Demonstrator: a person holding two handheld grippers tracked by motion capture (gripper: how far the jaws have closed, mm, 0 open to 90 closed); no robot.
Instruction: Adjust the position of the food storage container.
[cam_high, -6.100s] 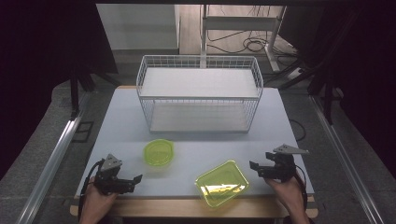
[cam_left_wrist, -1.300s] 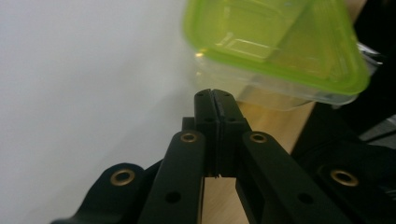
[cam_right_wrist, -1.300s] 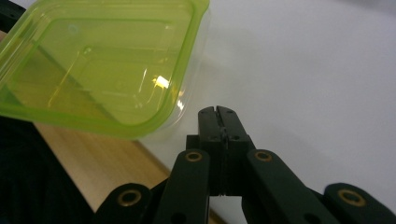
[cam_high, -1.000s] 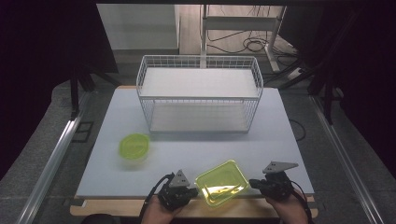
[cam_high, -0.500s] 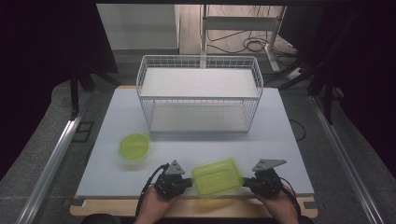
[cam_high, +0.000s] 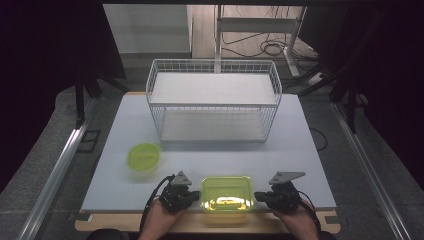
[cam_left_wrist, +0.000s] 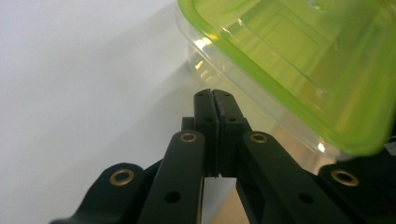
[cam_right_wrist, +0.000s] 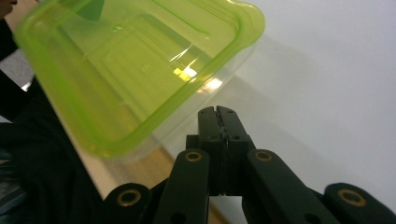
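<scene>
Green-lidded box (cam_high: 226, 193) between left claw (cam_high: 192, 196), right claw (cam_high: 260, 196); both clenched, empty.

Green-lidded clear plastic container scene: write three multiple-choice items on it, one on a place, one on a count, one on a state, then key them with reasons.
1. Where does the rectangular clear plastic container with the green lid sit?
A. inside the white wire basket
B. at the table's near edge, between the two grippers
C. on the floor

2. How many round green lidded tubs are on the table?
A. one
B. two
C. three

3. How do the left gripper's jaws stand?
A. wide open
B. shut on the round tub
C. shut, holding nothing

Key: B, it lies between the left gripper and right gripper; A, one round green tub shows, left of centre; C, the left gripper view shows the jaws pressed together beside the container.
</scene>
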